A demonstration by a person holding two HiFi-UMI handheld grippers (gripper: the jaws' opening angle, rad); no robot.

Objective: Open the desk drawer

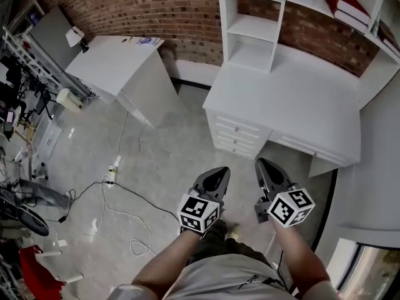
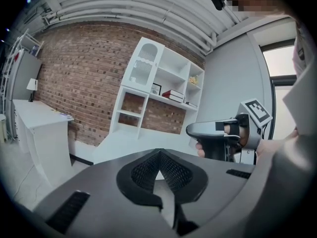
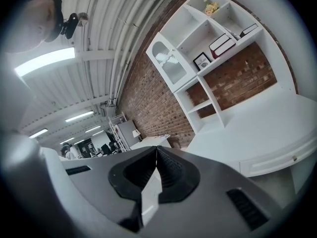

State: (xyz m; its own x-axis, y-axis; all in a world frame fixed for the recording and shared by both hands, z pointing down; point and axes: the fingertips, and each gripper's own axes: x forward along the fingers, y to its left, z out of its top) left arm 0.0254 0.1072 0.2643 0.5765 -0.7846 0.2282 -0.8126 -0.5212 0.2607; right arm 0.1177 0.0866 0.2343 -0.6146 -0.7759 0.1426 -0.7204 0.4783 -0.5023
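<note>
- Red brick wall (image 1: 156, 5) and a grey concrete floor (image 1: 169, 161) fill the head view, seen steeply from above. A white wooden desk (image 1: 300, 105) with a white shelf unit (image 1: 253, 36) on top stands against the wall at the upper right.
- At the desk's left end is a stack of three white drawers (image 1: 236, 136), all closed. A wide shallow drawer (image 1: 306, 150) under the desktop is also closed.
- Two bare forearms hold the grey left gripper (image 1: 220, 174) and the grey right gripper (image 1: 262, 164) side by side above the floor. Their tips point toward the drawers, near them but not touching. Thin black cables (image 1: 125, 199) trail over the floor at left.
- Left gripper view: the left gripper (image 2: 159, 155) has its black ribbed jaws pressed together with nothing between them. The right gripper (image 2: 194, 129) is level at the right, and the shelf unit (image 2: 158, 78) rises beyond.
- Right gripper view: the right gripper (image 3: 156, 150) also has its jaws pressed together and empty. The desk (image 3: 257, 128) lies ahead at the right, with the wide shallow drawer (image 3: 285, 160) closed along its front edge.
</note>
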